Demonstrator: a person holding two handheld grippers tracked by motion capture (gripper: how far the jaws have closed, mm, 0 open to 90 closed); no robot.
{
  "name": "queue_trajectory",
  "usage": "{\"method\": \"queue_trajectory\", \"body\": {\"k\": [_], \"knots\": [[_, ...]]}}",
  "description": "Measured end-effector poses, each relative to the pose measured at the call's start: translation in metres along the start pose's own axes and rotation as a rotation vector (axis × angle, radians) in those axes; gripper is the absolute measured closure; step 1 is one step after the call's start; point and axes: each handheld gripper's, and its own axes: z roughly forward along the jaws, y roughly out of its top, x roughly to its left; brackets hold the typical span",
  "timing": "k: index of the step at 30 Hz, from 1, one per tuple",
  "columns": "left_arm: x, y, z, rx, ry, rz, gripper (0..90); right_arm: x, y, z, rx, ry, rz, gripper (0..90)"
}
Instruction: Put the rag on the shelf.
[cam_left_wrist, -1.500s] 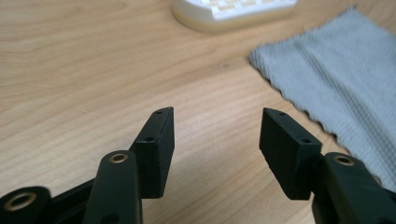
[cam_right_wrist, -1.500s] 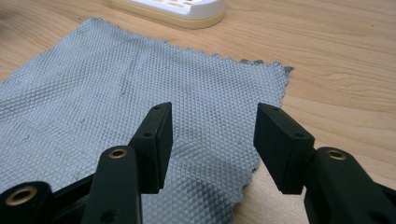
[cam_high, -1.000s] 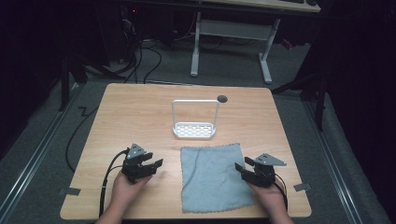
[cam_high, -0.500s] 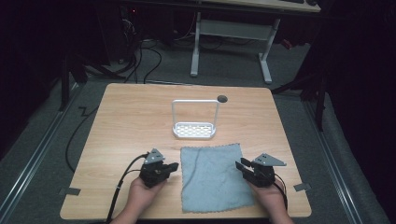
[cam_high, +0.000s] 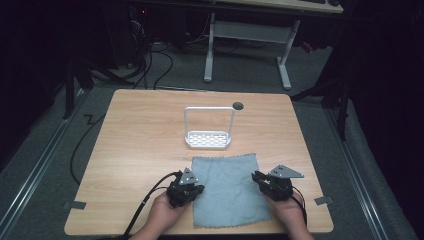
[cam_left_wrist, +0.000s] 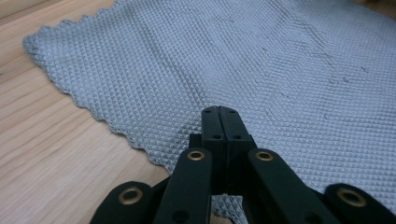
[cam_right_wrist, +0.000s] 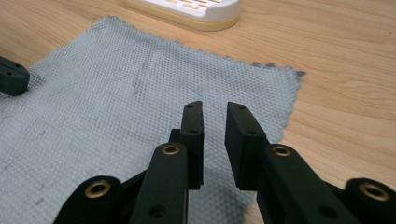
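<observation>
Cloth (cam_high: 227, 190) lies flat under both grippers: left gripper (cam_left_wrist: 219, 114) jaws together, right gripper (cam_right_wrist: 215, 112) jaws apart.

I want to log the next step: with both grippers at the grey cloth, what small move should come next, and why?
Probably open the left gripper: its jaws are pressed together above the grey waffle-weave cloth's edge with nothing between them, while the right gripper already stands slightly open over the opposite edge. The cloth lies flat on the wooden table.

Cloth (cam_high: 227, 190) lies on table (cam_high: 140, 150), rack (cam_high: 208, 139) just behind it.
</observation>
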Motion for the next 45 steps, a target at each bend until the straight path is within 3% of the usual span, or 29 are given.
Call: {"method": "queue_trajectory", "body": {"k": [5, 8, 11, 14, 17, 18, 21, 29, 35, 44, 45], "knots": [[0.017, -0.012, -0.018, 0.009, 0.017, -0.046, 90.0, 0.002, 0.0, 0.001, 0.002, 0.014, -0.009, 78.0], [0.024, -0.018, -0.027, 0.013, 0.055, -0.066, 88.6, 0.006, 0.002, 0.004, 0.009, 0.028, -0.017, 78.8], [0.031, -0.015, -0.028, -0.037, 0.075, -0.101, 80.7, 0.012, 0.005, 0.012, 0.015, 0.046, -0.029, 80.5], [0.032, -0.006, -0.023, -0.075, 0.08, -0.101, 73.2, 0.019, 0.01, 0.025, 0.04, 0.055, -0.039, 85.1], [0.032, -0.002, -0.014, -0.061, 0.08, -0.097, 70.0, 0.023, 0.013, 0.034, 0.076, 0.029, -0.064, 89.7], [0.029, -0.003, -0.008, -0.026, 0.083, -0.08, 70.8, 0.025, 0.013, 0.037, 0.099, 0.02, -0.082, 90.0], [0.026, -0.004, -0.009, -0.023, 0.1, -0.053, 73.5, 0.027, 0.011, 0.04, 0.134, 0.007, -0.103, 90.0], [0.022, -0.014, -0.018, -0.026, 0.073, -0.032, 74.0, 0.03, 0.007, 0.037, 0.137, 0.051, -0.124, 90.0], [0.02, -0.022, -0.027, -0.016, 0.043, -0.028, 74.0, 0.034, 0.002, 0.032, 0.132, 0.099, -0.102, 90.0], [0.018, -0.028, -0.039, 0.024, 0.009, -0.058, 74.6, 0.052, -0.008, 0.018, 0.145, 0.178, -0.102, 89.3], [0.017, -0.029, -0.039, 0.011, 0.002, -0.085, 74.2, 0.054, -0.008, 0.018, 0.145, 0.182, -0.113, 88.8]]}}
